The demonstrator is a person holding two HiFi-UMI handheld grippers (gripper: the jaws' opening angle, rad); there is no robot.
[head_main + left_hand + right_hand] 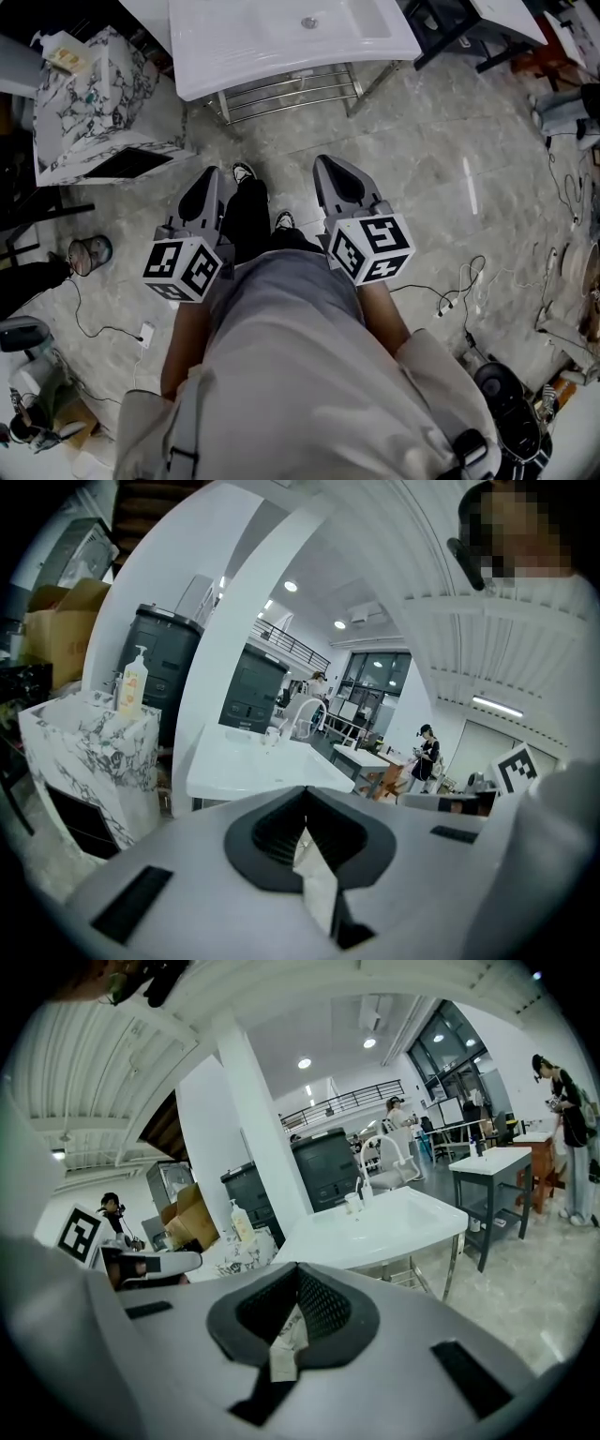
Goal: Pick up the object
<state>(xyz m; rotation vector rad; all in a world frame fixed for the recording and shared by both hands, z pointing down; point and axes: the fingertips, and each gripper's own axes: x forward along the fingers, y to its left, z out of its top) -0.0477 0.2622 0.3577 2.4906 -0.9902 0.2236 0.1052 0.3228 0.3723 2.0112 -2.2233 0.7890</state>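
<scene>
I hold both grippers side by side, low in front of me, over the marbled floor. My left gripper (208, 180) (306, 791) has its jaws closed tip to tip, with nothing gripped. My right gripper (330, 165) (296, 1267) is shut the same way. A white sink table (281, 52) (239, 761) (403, 1222) stands ahead of both. It carries a faucet (382, 1155) and a small cup (351, 1203). Left of it is a marble-patterned cabinet (89, 108) (80, 752) with a pump bottle (134, 679) (241, 1221) on top.
Cables (103, 328) trail over the floor at left and right. A small round bin (90, 253) sits at left. Dark tables (450, 28) stand behind at right, and another (492, 1171) is off to the right. A person (567, 1101) stands in the background.
</scene>
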